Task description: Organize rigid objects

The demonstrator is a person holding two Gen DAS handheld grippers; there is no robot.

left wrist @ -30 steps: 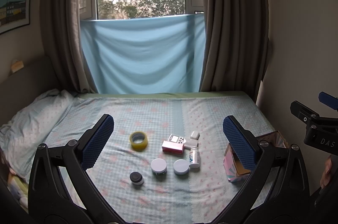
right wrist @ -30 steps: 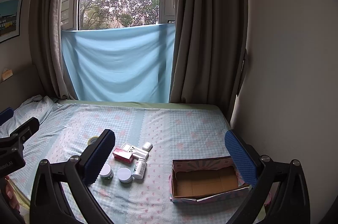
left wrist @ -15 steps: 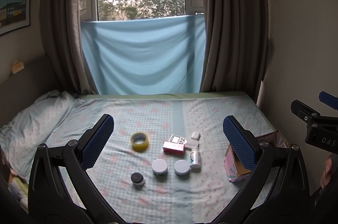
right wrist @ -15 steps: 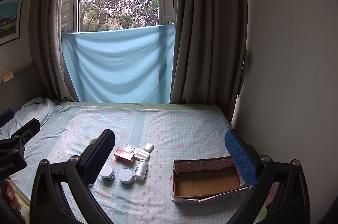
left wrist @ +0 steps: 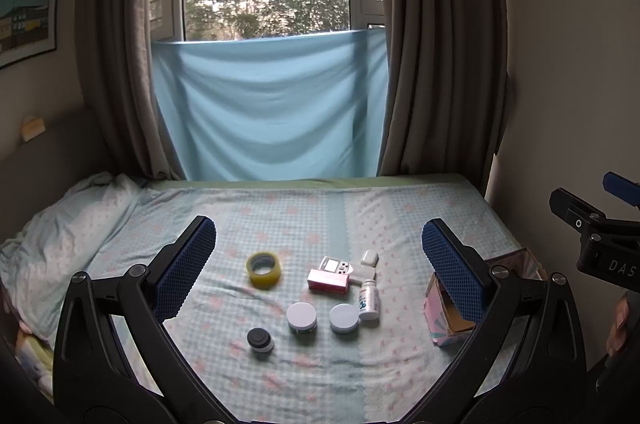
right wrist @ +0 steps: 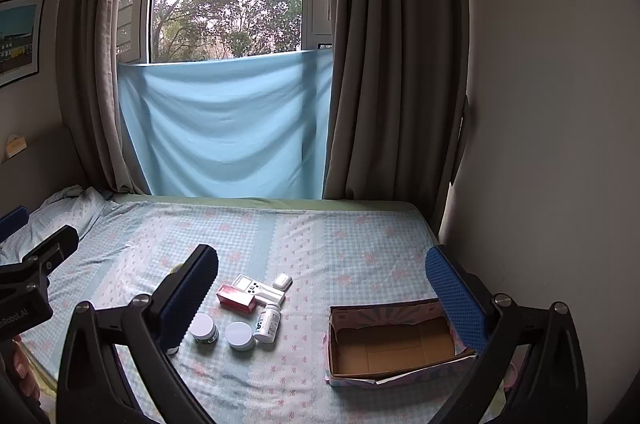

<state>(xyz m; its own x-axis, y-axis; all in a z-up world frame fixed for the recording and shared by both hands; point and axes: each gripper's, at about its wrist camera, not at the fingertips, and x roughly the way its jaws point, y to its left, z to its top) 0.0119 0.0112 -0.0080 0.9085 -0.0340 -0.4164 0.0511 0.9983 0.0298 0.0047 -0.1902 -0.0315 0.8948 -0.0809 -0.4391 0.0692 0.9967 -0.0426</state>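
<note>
We are holding the left gripper (left wrist: 318, 266) above the bed (left wrist: 420, 212) with its jaws spread wide and nothing between them. We are holding the right gripper (right wrist: 320, 288) the same way, wide open and empty.

We are counting the following on the bedsheet:
- one roll of yellow tape (left wrist: 263, 269);
- one pink box (left wrist: 328, 280), lying touching one white timer (left wrist: 335, 265);
- one small white case (left wrist: 369, 258);
- one white bottle (left wrist: 368, 301) lying on its side;
- two white-lidded jars (left wrist: 301, 317) (left wrist: 344, 317) standing side by side;
- one small black-lidded jar (left wrist: 260, 339).

One open cardboard box (right wrist: 394, 342) is sitting empty to the right of this cluster, well apart from it. In the right wrist view, the left finger (right wrist: 188, 294) is covering the tape and the black-lidded jar. Curtains (left wrist: 436, 64) and a blue cloth (left wrist: 272, 116) are hanging behind the bed.
</note>
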